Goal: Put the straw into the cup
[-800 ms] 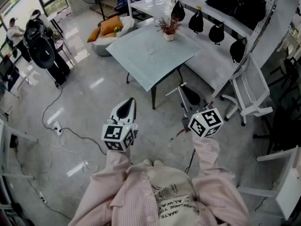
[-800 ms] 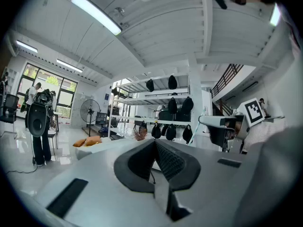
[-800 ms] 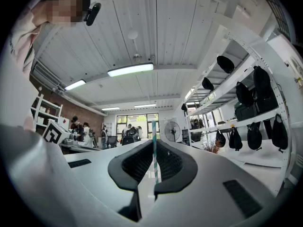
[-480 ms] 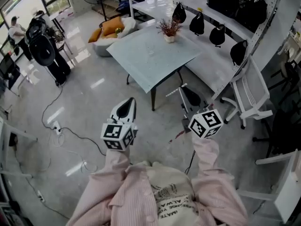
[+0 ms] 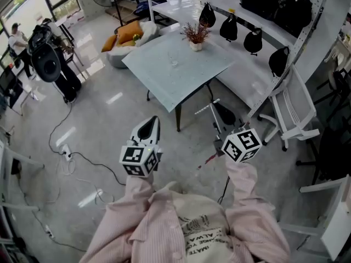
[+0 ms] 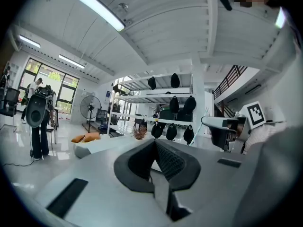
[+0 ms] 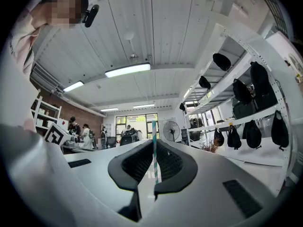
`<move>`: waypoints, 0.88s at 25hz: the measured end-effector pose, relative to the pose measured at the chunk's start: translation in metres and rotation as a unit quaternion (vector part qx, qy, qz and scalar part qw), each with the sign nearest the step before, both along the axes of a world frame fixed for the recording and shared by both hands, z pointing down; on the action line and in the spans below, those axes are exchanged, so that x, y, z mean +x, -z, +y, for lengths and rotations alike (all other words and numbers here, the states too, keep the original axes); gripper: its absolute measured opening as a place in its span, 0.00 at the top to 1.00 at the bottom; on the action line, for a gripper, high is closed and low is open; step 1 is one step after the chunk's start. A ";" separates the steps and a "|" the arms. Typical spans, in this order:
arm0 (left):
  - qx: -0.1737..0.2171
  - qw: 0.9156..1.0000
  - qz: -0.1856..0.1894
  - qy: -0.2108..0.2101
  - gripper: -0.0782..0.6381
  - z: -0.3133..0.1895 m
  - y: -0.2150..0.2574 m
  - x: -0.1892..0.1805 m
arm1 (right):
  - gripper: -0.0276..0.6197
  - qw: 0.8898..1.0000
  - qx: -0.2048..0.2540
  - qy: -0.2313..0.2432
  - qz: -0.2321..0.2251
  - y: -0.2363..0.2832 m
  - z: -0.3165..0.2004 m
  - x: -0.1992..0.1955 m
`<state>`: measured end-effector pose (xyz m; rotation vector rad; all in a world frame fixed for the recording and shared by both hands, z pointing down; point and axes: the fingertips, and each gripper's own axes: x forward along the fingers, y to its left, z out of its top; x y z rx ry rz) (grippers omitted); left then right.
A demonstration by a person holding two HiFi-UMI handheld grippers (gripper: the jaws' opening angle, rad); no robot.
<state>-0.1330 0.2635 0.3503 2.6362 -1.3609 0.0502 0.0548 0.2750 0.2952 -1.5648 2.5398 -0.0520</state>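
Little has shifted since a moment ago as the right tongs (image 7: 155,144) stay clamped on the striped straw (image 7: 154,131) jutting past their tips, a light, thin, easily crushed tube best pinched gently near one end, while the left tongs (image 6: 154,144) sit closed and empty, well short of the far bench (image 5: 164,84).

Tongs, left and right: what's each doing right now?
Left tongs: closed, nothing between them.
Right tongs: closed on a teal-and-white striped straw.
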 end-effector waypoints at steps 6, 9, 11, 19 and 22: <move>-0.013 1.000 -0.001 -0.002 0.89 -0.028 -0.012 0.010 | 0.93 1.000 -0.011 -0.002 -0.007 -0.011 -0.029 0.011; -0.023 1.000 -0.007 -0.006 0.89 -0.047 -0.020 0.014 | 0.93 1.000 -0.022 -0.004 -0.013 -0.023 -0.047 0.016; -0.027 1.000 -0.009 -0.010 0.89 -0.062 -0.025 0.017 | 0.93 0.999 -0.029 -0.008 -0.018 -0.031 -0.061 0.021; -0.061 0.998 -0.006 -0.008 0.89 -0.148 -0.056 0.025 | 0.93 0.998 -0.052 -0.028 -0.022 -0.049 -0.138 0.044; -0.072 0.997 -0.001 -0.005 0.89 -0.186 -0.062 0.026 | 0.93 0.997 -0.061 -0.033 -0.022 -0.052 -0.174 0.050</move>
